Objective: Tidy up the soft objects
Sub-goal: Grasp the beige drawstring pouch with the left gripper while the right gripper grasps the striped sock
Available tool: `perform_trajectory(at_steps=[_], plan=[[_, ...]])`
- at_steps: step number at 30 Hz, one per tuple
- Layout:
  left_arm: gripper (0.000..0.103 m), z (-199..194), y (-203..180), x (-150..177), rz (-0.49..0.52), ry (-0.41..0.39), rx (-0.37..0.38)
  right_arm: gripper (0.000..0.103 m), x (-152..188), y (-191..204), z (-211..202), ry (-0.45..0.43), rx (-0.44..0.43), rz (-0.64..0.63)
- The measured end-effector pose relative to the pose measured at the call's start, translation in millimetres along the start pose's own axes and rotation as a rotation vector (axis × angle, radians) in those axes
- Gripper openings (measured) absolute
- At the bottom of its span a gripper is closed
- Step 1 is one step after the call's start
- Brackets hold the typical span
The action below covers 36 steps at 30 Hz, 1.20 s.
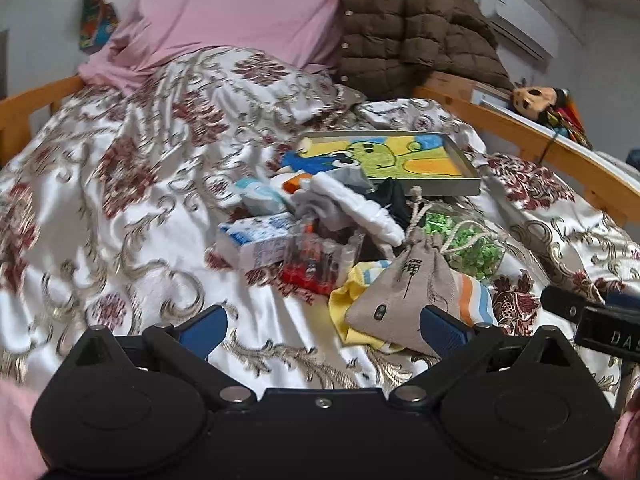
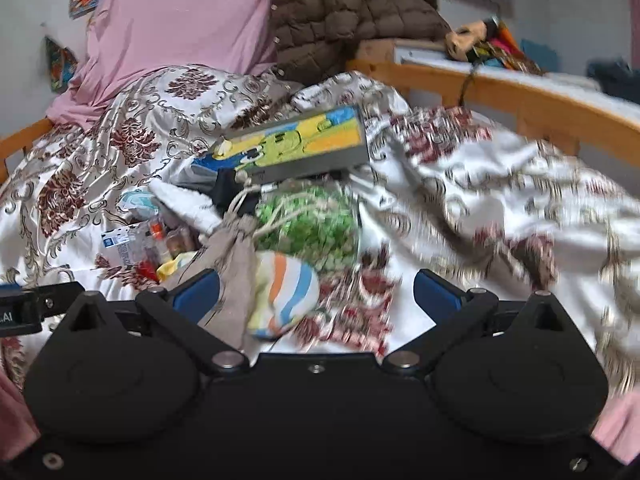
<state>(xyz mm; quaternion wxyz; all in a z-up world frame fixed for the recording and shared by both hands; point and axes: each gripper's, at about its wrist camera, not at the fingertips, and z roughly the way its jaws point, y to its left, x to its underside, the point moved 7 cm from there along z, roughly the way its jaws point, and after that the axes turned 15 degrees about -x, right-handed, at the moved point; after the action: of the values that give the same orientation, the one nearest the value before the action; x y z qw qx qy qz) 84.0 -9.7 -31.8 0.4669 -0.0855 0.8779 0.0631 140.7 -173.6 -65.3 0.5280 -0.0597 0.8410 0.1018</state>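
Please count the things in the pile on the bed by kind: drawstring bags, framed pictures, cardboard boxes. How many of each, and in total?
Drawstring bags: 2, the grey bag and the green bag.
Framed pictures: 1, the cartoon picture.
Cardboard boxes: 1, the white and blue box.
Total: 4.

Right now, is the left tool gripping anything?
No, the left tool is open, its blue fingers spread above the bedspread.

This was a home bedroom. A wooden-railed bed [image 1: 520,136] carried a rumpled floral satin bedspread [image 1: 120,184] and a pink pillow [image 1: 240,4]. A brown quilted jacket [image 1: 412,28] lay heaped at its head, and an air conditioner [image 1: 524,24] hung on the white wall.
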Motion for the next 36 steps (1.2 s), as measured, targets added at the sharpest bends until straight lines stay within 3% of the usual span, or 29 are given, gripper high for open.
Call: perform_trajectory(at_steps=[6,12,19,26,36], plan=[[0.102,19,-10,-22,0.026,-0.008,0.086,0.102,-20,1,17,0.028,-0.031,-0.157],[0.102,44,-30,-36,0.156,-0.03,0.212,0.102,-26,9,42,0.098,-0.115,-0.315],[0.102,69,-51,-33,0.237,-0.004,0.338,0.102,-11,27,73,0.22,-0.217,-0.489],[0.101,87,-73,-25,0.297,0.04,0.462,0.102,10,36,97,0.302,-0.246,-0.584],[0.082,107,-102,-9,0.419,0.104,0.544,0.102,32,41,117,0.365,-0.288,-0.687]])
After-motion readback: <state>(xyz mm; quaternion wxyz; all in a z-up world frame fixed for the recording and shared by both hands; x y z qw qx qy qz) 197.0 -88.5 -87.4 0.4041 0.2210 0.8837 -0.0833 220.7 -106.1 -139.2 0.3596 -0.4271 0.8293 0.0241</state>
